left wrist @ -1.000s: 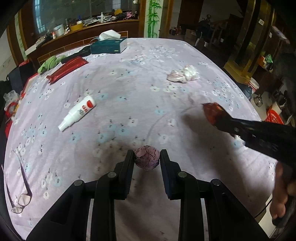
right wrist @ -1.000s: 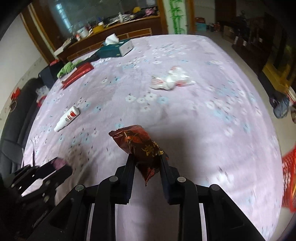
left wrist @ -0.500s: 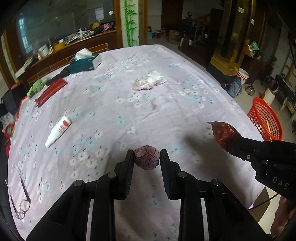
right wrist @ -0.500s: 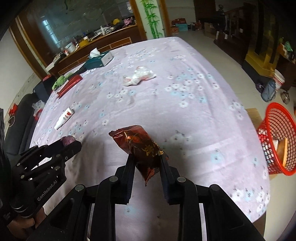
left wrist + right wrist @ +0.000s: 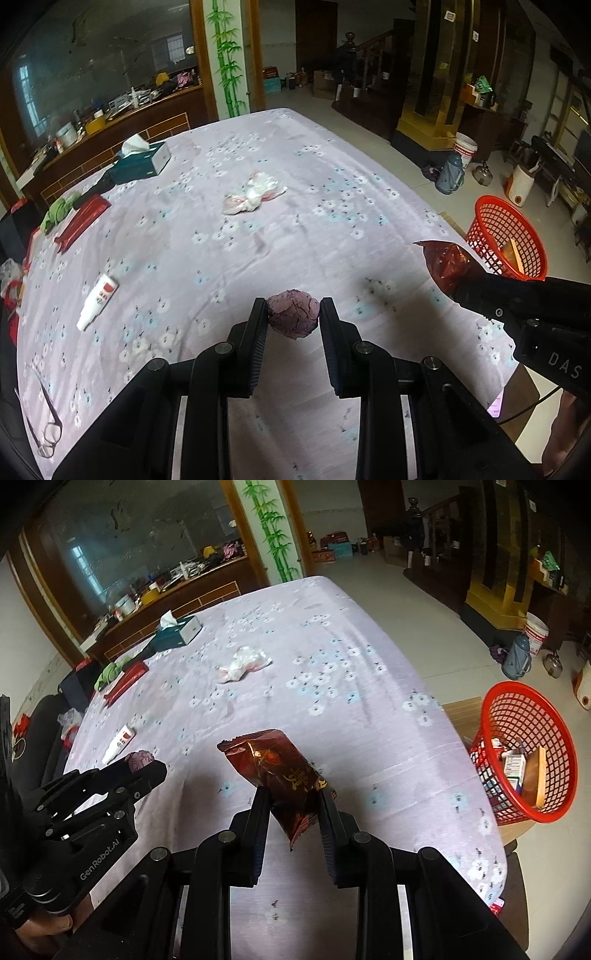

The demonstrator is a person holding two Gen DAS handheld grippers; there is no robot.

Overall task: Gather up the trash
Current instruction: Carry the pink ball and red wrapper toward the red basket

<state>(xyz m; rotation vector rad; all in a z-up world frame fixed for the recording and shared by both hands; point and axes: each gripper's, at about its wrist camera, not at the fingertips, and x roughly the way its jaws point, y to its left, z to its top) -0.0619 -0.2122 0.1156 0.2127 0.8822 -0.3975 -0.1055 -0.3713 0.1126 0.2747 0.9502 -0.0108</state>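
Both grippers are loaded: the left gripper (image 5: 293,319) has its fingers pinching a crumpled purple paper ball (image 5: 293,313), and the right gripper (image 5: 293,805) pinches a dark red snack wrapper (image 5: 281,771), both held above the desk's (image 5: 369,738) near edge. I'd carry them past the right edge and let go right over the red basket (image 5: 524,747) (already part full). There's open floor around it.

Matt black plastic tongs with ribbed pads (image 5: 255,354), left tongs (image 5: 293,314) on a rough crumpled purple paper ball (image 5: 293,313), right tongs (image 5: 293,805) on a glossy crinkled red foil wrapper (image 5: 280,771); soft matt floral cloth over the worktop (image 5: 332,229); shiny red plastic mesh basket (image 5: 554,812).
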